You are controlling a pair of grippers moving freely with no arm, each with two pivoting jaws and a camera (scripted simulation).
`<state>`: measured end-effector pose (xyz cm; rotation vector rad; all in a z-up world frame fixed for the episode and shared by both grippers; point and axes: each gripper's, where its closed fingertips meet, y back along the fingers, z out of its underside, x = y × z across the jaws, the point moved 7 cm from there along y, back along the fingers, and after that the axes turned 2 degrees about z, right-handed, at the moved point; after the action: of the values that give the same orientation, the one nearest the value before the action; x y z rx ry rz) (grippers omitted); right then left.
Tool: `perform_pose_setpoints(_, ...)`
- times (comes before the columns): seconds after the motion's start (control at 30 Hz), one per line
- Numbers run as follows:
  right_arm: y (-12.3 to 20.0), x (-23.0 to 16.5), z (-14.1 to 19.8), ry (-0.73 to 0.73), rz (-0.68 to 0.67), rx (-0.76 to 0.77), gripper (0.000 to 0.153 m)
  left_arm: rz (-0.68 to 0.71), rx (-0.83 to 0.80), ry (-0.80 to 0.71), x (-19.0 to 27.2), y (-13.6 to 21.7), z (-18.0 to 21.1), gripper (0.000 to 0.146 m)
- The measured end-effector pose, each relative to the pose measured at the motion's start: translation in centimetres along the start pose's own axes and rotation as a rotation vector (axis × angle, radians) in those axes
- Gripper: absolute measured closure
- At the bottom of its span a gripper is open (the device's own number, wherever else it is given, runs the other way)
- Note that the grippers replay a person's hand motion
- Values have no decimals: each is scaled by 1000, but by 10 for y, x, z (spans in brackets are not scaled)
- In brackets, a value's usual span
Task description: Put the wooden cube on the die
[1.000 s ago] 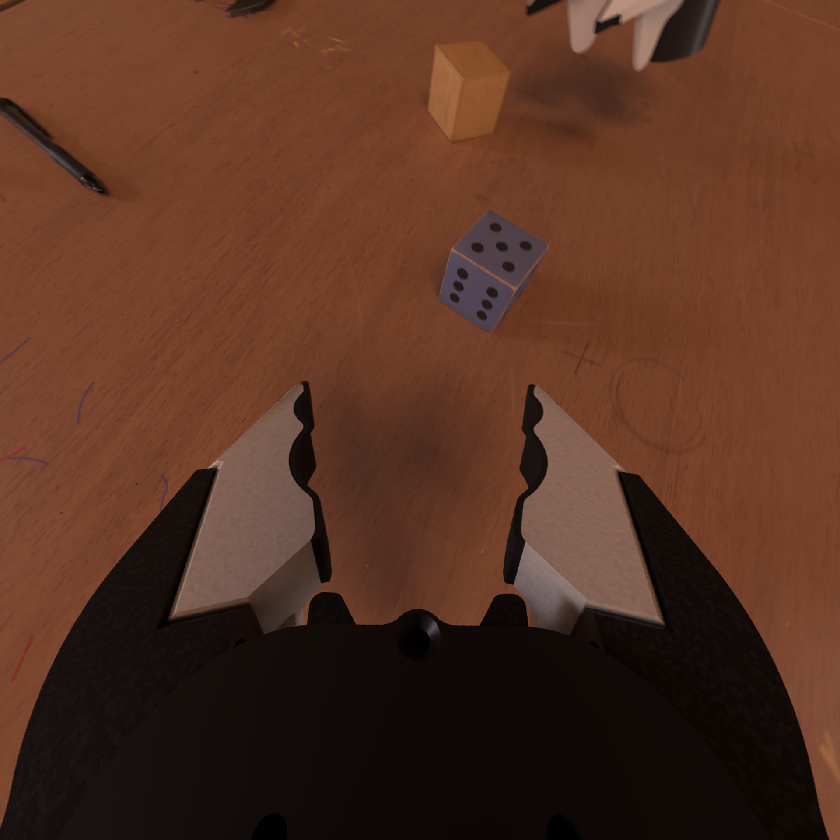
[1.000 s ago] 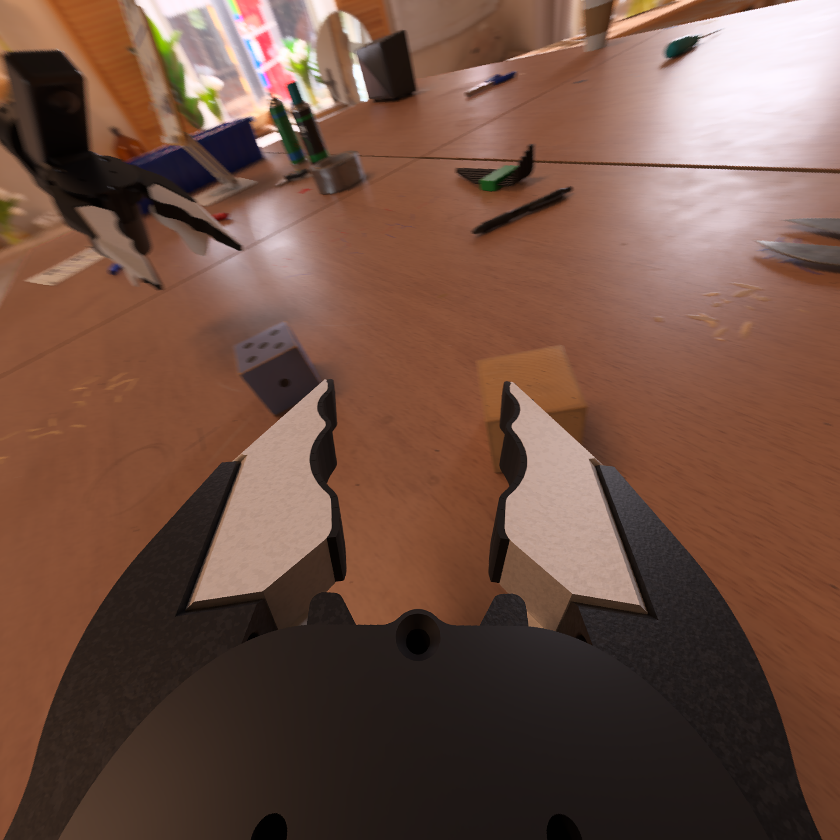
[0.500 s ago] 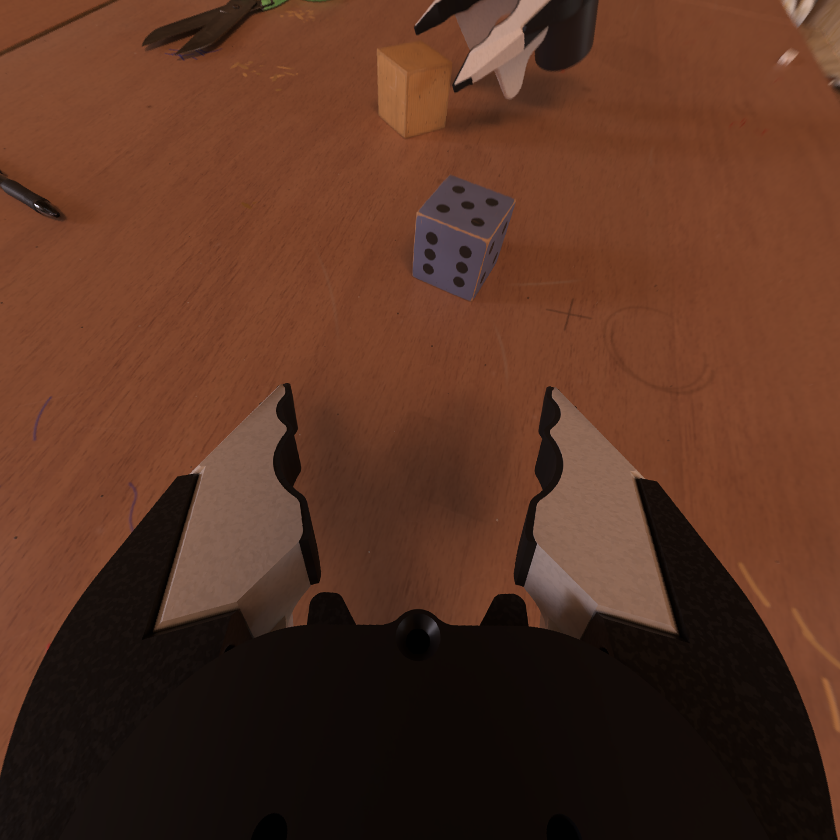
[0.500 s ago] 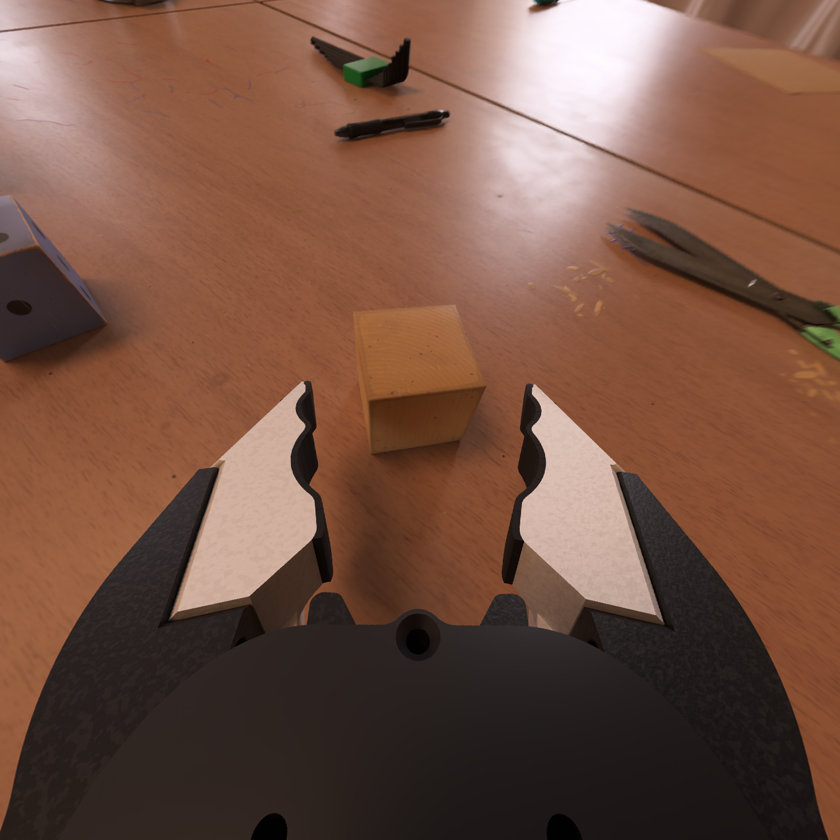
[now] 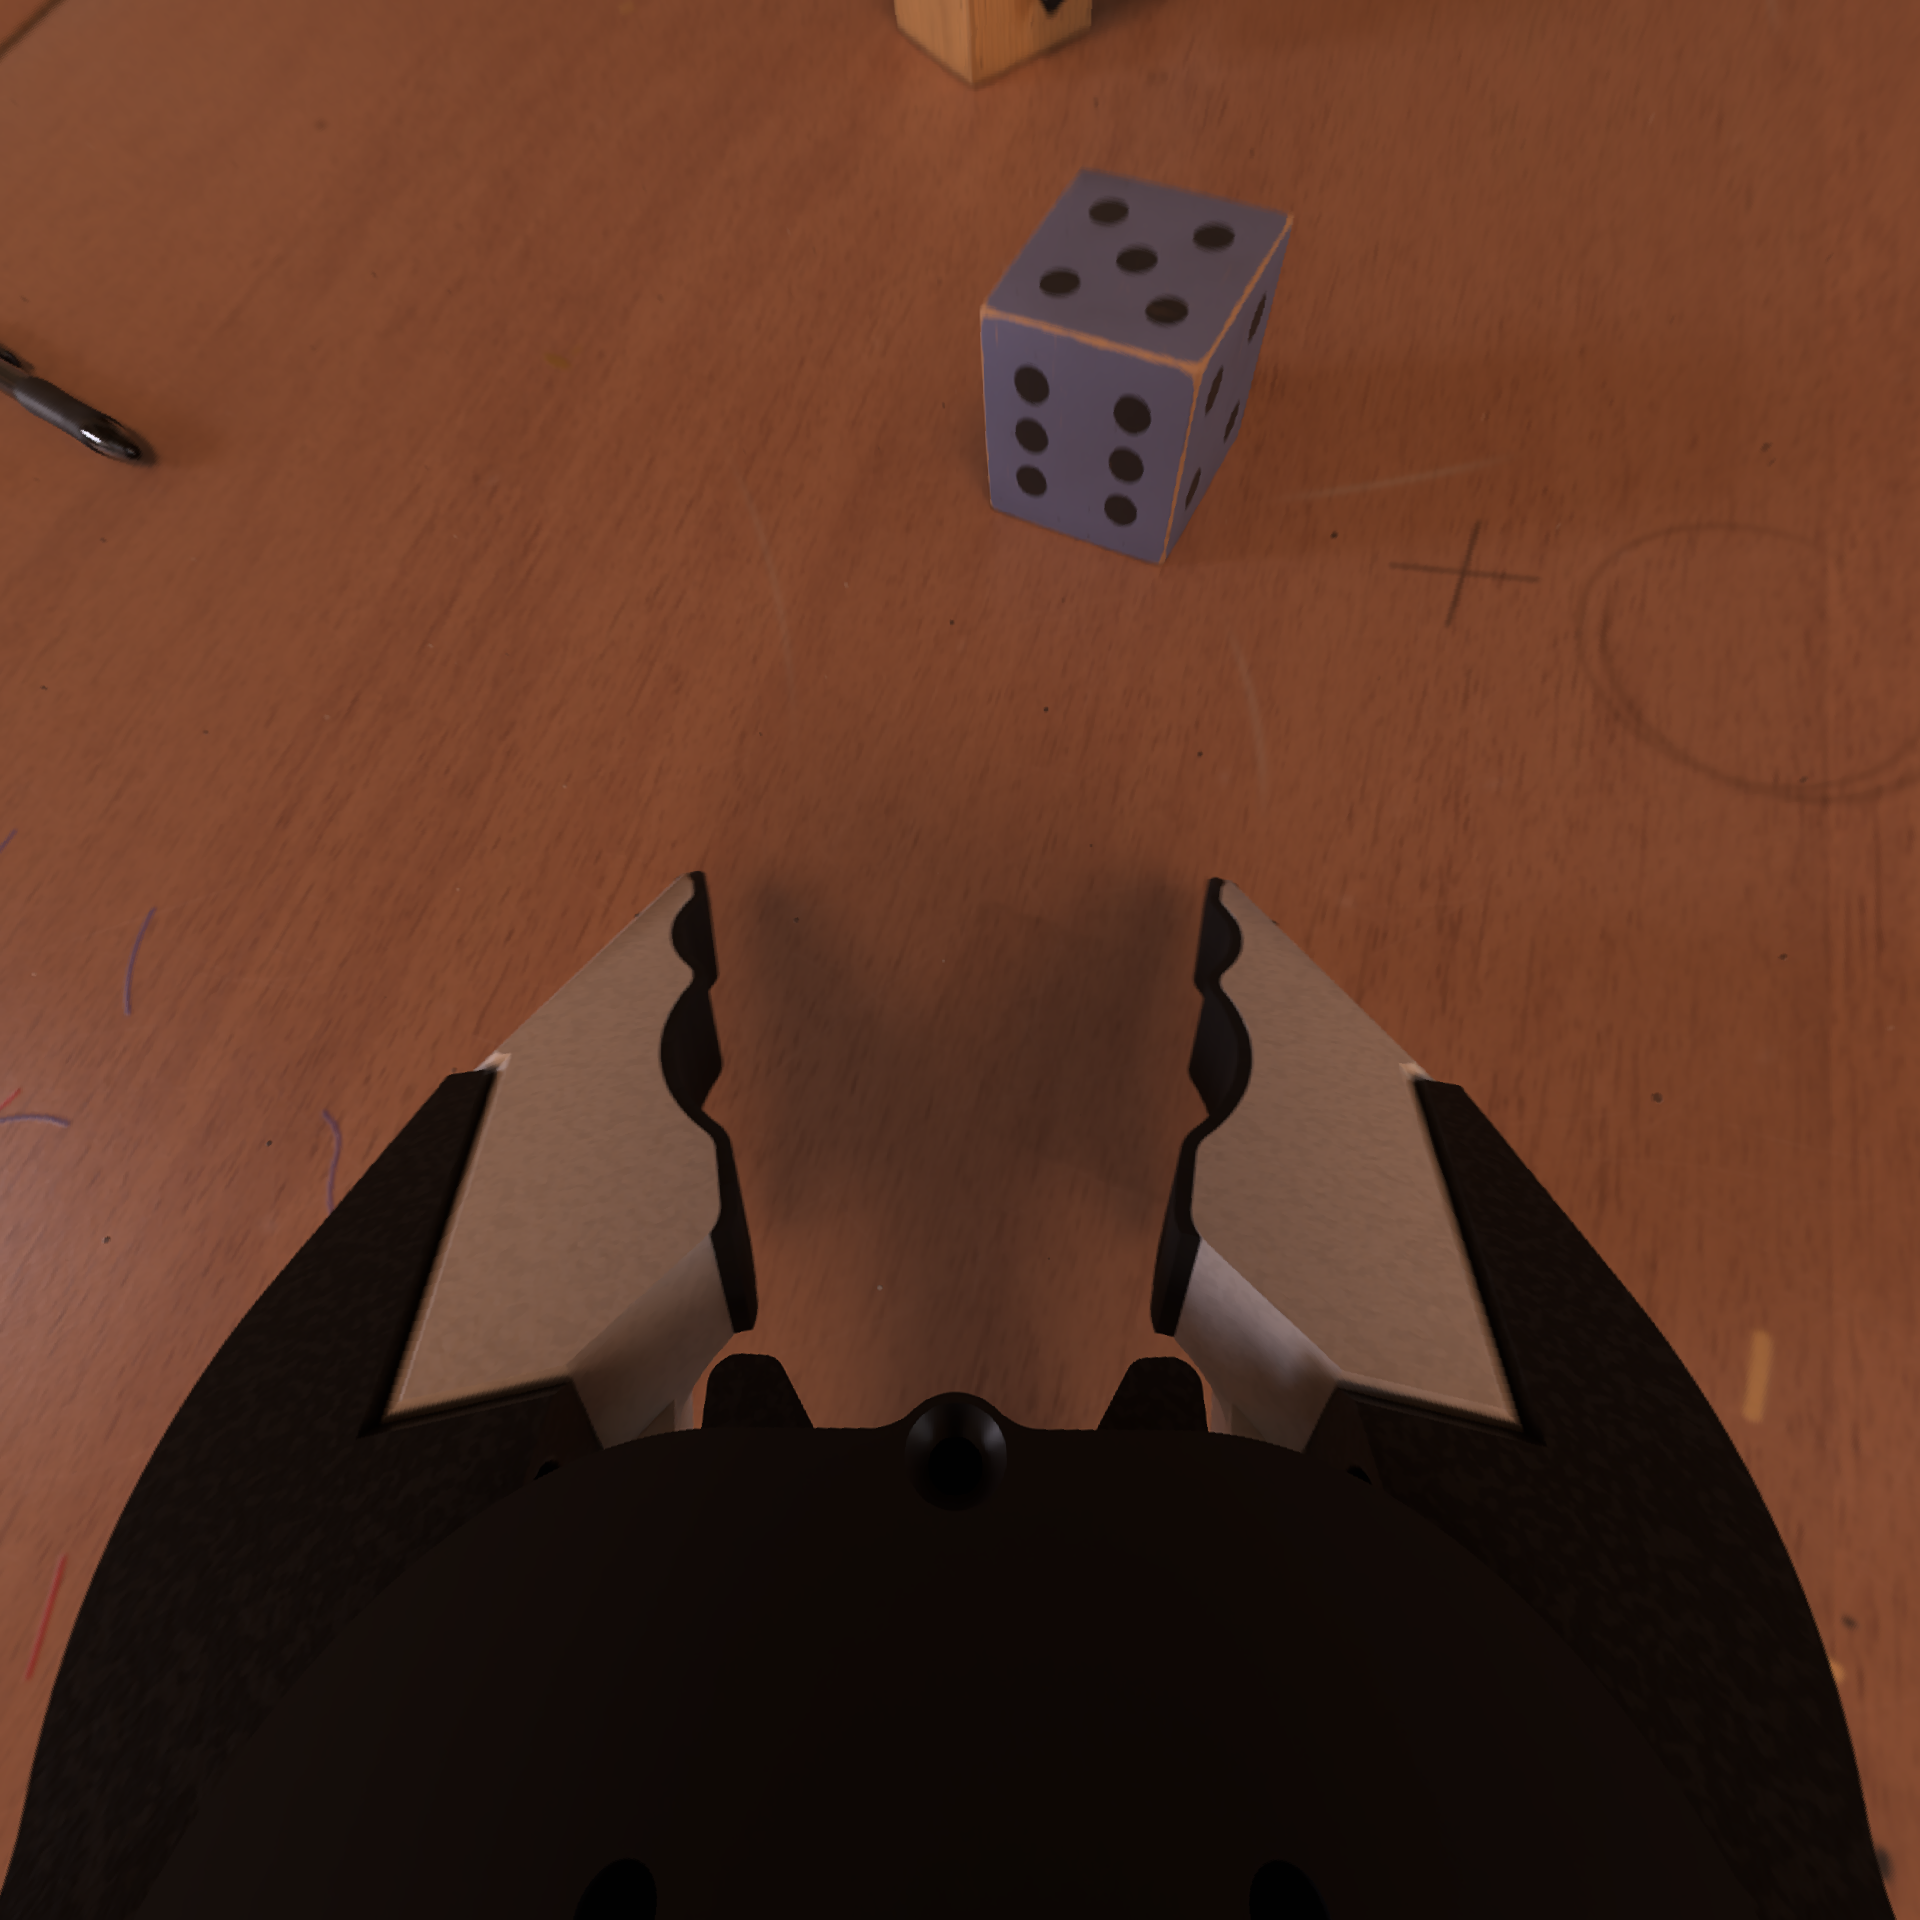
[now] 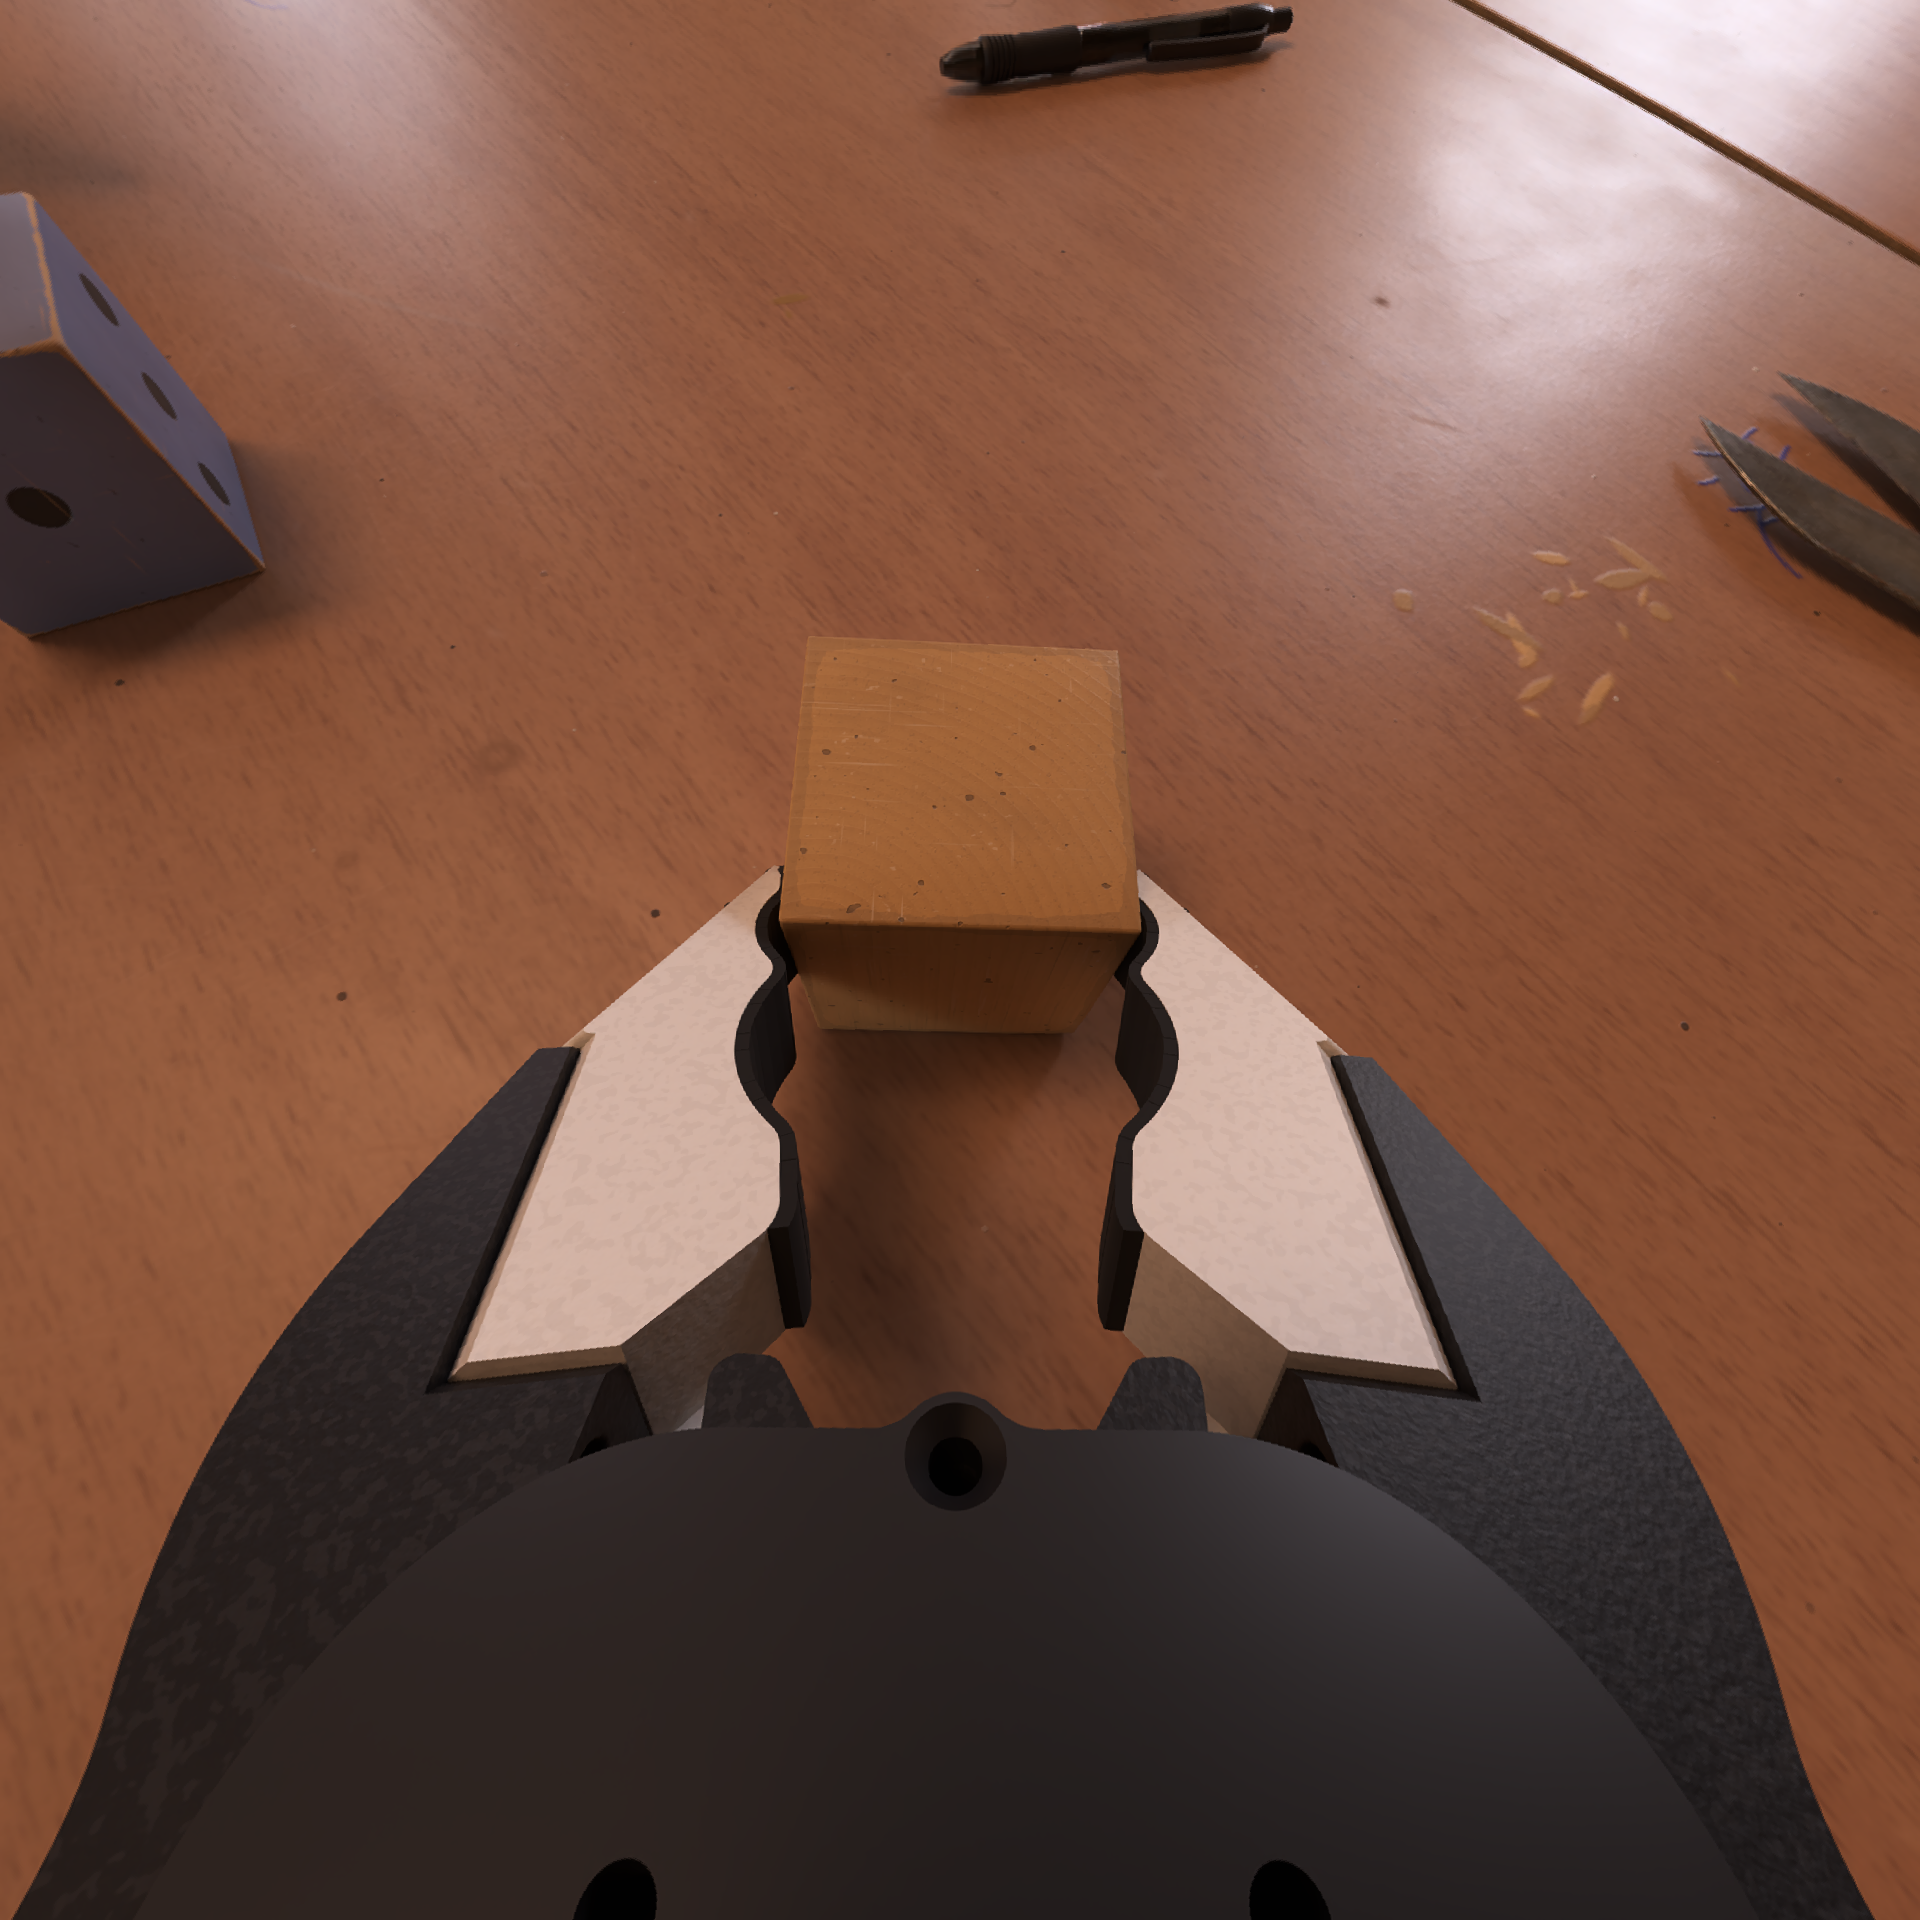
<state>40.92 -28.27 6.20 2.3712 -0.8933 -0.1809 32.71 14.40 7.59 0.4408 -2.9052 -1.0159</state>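
Note:
The wooden cube (image 6: 956, 790) stands on the brown table, with the tips of my right gripper (image 6: 961, 883) against its left and right sides. The right gripper is shut on it. The blue-grey die (image 6: 104, 436) with black dots sits to the cube's left, apart from it. In the left wrist view the die (image 5: 1132, 364) stands ahead and slightly right, five dots up. The cube's lower part (image 5: 987, 36) shows at the top edge beyond it. My left gripper (image 5: 956, 894) is open and empty, well short of the die.
A black pen (image 6: 1112, 42) lies beyond the cube. Dark scissor blades (image 6: 1829, 499) and wood chips (image 6: 1579, 623) lie at the right. A pen tip (image 5: 73, 421) is at the left in the left wrist view. A pencilled cross (image 5: 1465, 571) marks the table right of the die.
My right gripper has moved forward around the wooden cube and closed onto its sides. My left gripper has come closer to the die, its jaws slightly narrower but open.

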Motion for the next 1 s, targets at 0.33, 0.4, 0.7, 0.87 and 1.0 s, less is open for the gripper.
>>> perform_pose_setpoints(0.33,32,-89,-105,54,-265,342,91,-57,81,-2,-1,21,-15,83)
perform_pose_setpoints(0.4,20,-121,-122,79,-398,313,91,-85,119,6,-3,32,-19,83)
perform_pose_setpoints(0.7,-34,-162,-113,144,-438,51,91,-119,170,34,-9,47,-21,83)
perform_pose_setpoints(0.87,-41,-168,-110,174,-452,30,91,-115,164,27,-8,46,-22,83)
perform_pose_setpoints(1.0,-42,-170,-111,198,-452,23,91,-108,160,26,-7,45,-22,83)
